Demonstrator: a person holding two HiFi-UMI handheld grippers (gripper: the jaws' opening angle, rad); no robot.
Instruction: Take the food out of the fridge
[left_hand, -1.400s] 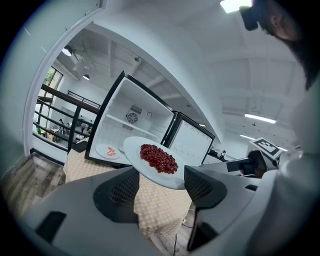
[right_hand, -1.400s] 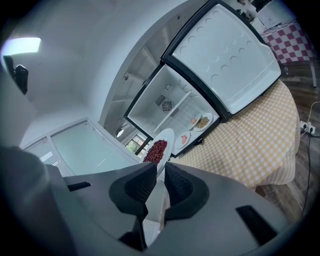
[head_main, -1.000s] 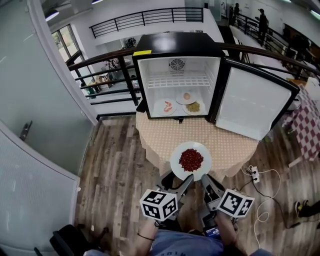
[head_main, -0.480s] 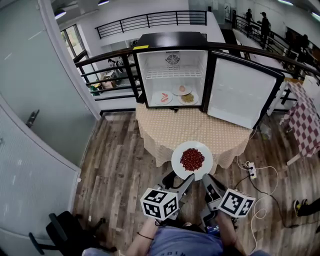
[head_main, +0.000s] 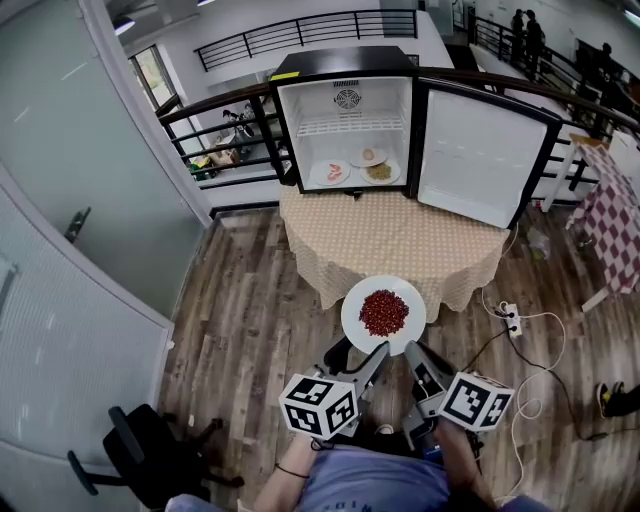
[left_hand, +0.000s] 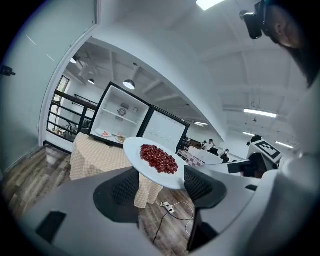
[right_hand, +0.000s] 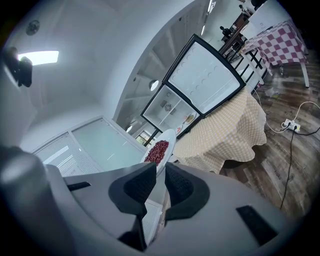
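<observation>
Head view: caught the white plate (head_main: 383, 314) of red food (head_main: 383, 312) at lower centre of frame, above the wood floor (head_main: 240, 300), by the near edge of the cloth-covered worktop (head_main: 400, 240). Pinched at its near rim by the right gripper (head_main: 412, 352), jaws narrow on the edge and just eased slightly wider. Met on the other side by the left gripper (head_main: 358, 355), jaws spread wide, rim lying across between them with no visible squeeze. Showed, farther up frame on the worktop, the black fridge (head_main: 345, 75), door (head_main: 480, 150) swung open to the right, three small plates (head_main: 350, 170) on its bottom shelf.
</observation>
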